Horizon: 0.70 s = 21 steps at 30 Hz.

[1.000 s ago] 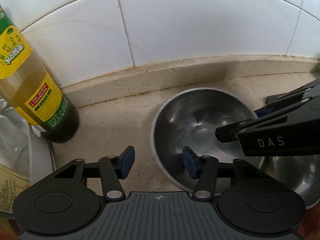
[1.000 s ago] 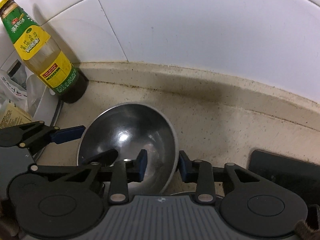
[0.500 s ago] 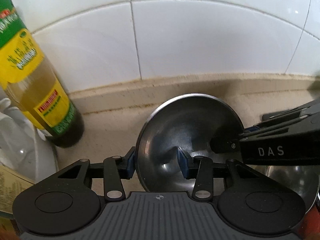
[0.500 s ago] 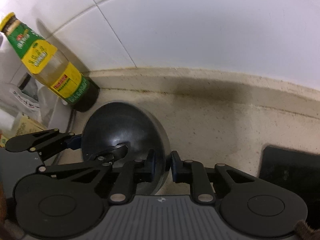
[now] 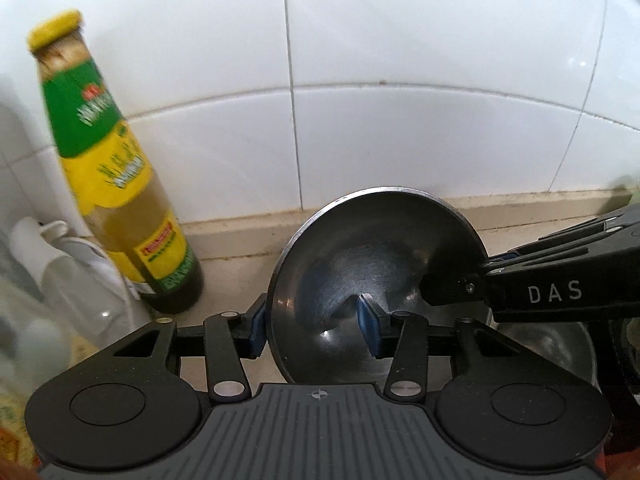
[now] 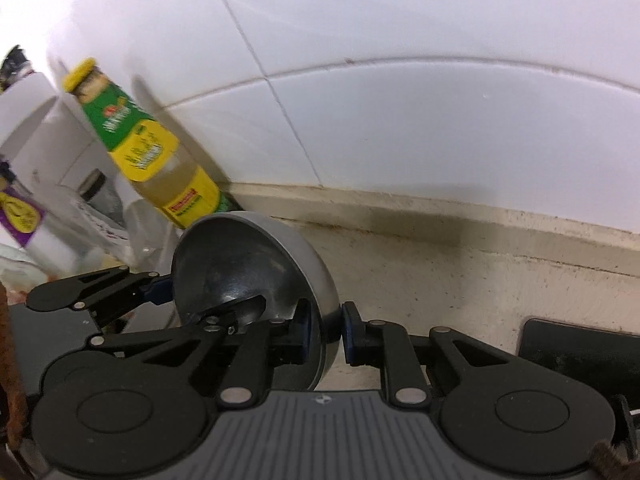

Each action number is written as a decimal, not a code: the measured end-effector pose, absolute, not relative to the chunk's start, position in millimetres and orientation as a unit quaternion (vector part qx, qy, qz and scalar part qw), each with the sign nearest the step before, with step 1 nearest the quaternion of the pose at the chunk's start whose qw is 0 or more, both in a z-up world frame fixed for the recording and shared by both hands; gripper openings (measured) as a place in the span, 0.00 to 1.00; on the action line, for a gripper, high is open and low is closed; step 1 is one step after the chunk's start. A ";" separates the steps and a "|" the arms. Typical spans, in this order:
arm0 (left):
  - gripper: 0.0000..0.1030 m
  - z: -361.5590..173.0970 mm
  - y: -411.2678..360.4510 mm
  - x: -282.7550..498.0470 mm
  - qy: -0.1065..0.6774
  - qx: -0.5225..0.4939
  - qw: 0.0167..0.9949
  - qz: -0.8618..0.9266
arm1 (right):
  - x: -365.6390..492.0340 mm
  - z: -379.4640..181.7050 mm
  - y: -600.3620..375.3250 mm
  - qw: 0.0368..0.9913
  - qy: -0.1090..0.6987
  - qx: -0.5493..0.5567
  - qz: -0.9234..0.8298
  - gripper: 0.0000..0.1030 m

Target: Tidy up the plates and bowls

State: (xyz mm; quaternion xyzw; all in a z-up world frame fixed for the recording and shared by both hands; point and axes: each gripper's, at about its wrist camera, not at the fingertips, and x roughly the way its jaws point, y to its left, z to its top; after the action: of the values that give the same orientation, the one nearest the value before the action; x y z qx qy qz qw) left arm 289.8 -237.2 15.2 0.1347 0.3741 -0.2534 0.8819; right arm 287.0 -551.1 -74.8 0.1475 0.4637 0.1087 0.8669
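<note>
A steel bowl (image 5: 376, 264) is lifted off the counter and tilted, held by both grippers at once. My left gripper (image 5: 314, 330) is shut on its left rim, one blue pad inside and one outside. My right gripper (image 6: 324, 332) is shut on the opposite rim of the same bowl (image 6: 248, 264); it enters the left wrist view from the right (image 5: 520, 284). A second steel bowl (image 5: 544, 344) sits on the counter below the right gripper, partly hidden.
A yellow-and-green labelled sauce bottle (image 5: 120, 184) stands at the left against the white tiled wall (image 5: 400, 80). White containers and a plastic bag (image 5: 60, 272) crowd the far left. A dark flat object (image 6: 580, 356) lies on the beige counter (image 6: 460, 272) at the right.
Both grippers closed on the bowl's rim, then lifted and tilted it up off the counter. The views rose, showing more of the wall and the whole bottle.
</note>
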 end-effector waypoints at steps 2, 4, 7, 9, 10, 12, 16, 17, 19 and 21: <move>0.53 24.0 -231.0 280.4 0.366 0.136 0.886 -0.252 | 279.0 -66.6 -546.6 0.869 0.459 0.146 0.112 0.15; 0.54 32.0 -223.7 271.2 0.361 0.134 0.888 -0.251 | 270.5 -58.9 -543.5 0.870 0.456 0.146 0.116 0.15; 0.55 39.9 -212.0 256.0 0.354 0.134 0.891 -0.249 | 255.2 -49.9 -534.6 0.872 0.452 0.140 0.122 0.15; 0.56 44.4 -204.2 247.0 0.350 0.137 0.893 -0.248 | 244.9 -45.3 -527.8 0.872 0.453 0.136 0.127 0.15; 0.56 45.5 -200.3 242.2 0.350 0.136 0.893 -0.247 | 242.0 -43.7 -522.9 0.872 0.453 0.135 0.128 0.15; 0.57 47.1 -191.4 232.6 0.351 0.135 0.894 -0.246 | 232.5 -41.2 -515.7 0.870 0.456 0.135 0.132 0.15; 0.58 44.5 -178.0 216.9 0.357 0.135 0.892 -0.242 | 219.8 -44.4 -500.7 0.865 0.465 0.128 0.138 0.15; 0.58 42.4 -174.9 213.4 0.368 0.126 0.890 -0.236 | 217.9 -46.5 -496.9 0.863 0.469 0.128 0.140 0.15; 0.58 36.1 -170.2 210.6 0.378 0.127 0.886 -0.236 | 214.1 -52.2 -491.9 0.857 0.479 0.127 0.141 0.15; 0.58 30.5 -167.5 209.4 0.387 0.127 0.882 -0.237 | 212.5 -59.0 -487.3 0.850 0.490 0.128 0.142 0.15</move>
State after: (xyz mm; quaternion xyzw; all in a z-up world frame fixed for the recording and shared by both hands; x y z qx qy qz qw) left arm 209.4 -167.5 30.5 0.1267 0.3871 -0.2368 0.8820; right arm 212.5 -487.3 -59.0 0.1283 0.4903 0.1416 0.8504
